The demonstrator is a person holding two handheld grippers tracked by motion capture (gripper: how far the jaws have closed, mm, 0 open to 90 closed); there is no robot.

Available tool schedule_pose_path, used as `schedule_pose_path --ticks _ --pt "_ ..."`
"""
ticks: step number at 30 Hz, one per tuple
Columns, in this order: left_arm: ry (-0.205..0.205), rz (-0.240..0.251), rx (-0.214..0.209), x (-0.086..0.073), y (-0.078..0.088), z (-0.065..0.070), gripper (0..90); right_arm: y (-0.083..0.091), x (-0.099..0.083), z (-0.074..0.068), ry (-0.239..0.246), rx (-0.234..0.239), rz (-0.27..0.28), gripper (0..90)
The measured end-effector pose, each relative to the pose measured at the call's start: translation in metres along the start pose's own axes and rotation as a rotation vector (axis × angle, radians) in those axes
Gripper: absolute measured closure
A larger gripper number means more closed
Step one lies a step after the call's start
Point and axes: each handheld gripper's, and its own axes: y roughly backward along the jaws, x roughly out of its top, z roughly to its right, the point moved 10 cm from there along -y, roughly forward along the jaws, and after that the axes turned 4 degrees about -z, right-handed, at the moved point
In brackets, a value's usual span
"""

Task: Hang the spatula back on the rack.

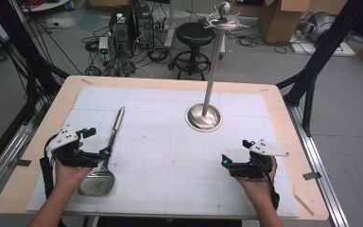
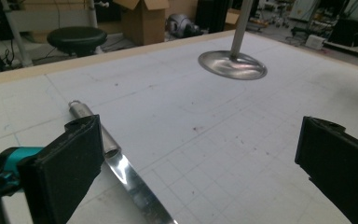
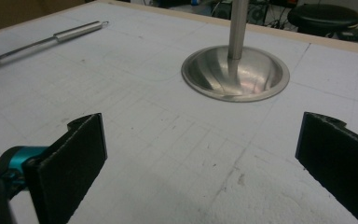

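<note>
Steel on white: we see a metal spatula [image 1: 105, 156] lying flat on the gridded mat [image 1: 170, 156], blade toward us at about seven o'clock on the table and handle running up toward eleven. Our guess is that it belongs on the tall utensil stand [image 1: 208, 90], whose round base sits at about one o'clock and whose hooks crown the pole. The small ring at the handle's end, seen in the left gripper view [image 2: 74, 103], looks made for such a hook.

The left gripper [image 1: 97, 142] sits low at nine o'clock, right beside the spatula, and we judge it is placed there to take the handle. Its jaws are spread wide and grip nothing. In its own view the near jaw stands over the handle [image 2: 98, 135], either just above it or brushing it; we cannot tell which. The far jaw is well apart, over bare mat.

The right gripper [image 1: 236, 156] rests at four o'clock, near the table's front edge and well apart from the spatula. Its jaws also gape wide, empty, aimed at the stand's base [image 3: 235, 72]. We read that as waiting, perhaps ready to steady the stand.
</note>
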Motion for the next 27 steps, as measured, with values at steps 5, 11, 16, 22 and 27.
schedule_pose_path --ticks 5,11,16,22,27 --pt "0.032 0.002 -0.004 0.008 0.002 0.001 1.7 -0.001 0.0 -0.002 0.015 0.004 -0.003 0.4" --pt "0.102 0.005 0.003 0.033 -0.007 -0.003 1.7 0.0 -0.005 0.001 0.031 -0.004 -0.029 0.4" --pt "0.085 -0.033 0.072 0.061 -0.025 -0.013 1.7 0.0 -0.007 0.005 0.008 -0.002 -0.032 0.4" --pt "0.076 -0.1 0.138 0.073 -0.039 -0.02 1.7 -0.003 -0.009 0.001 0.019 0.011 -0.051 0.4" --pt "0.09 -0.148 0.164 0.078 -0.051 -0.03 1.6 -0.004 -0.009 0.002 0.03 0.005 -0.053 0.5"
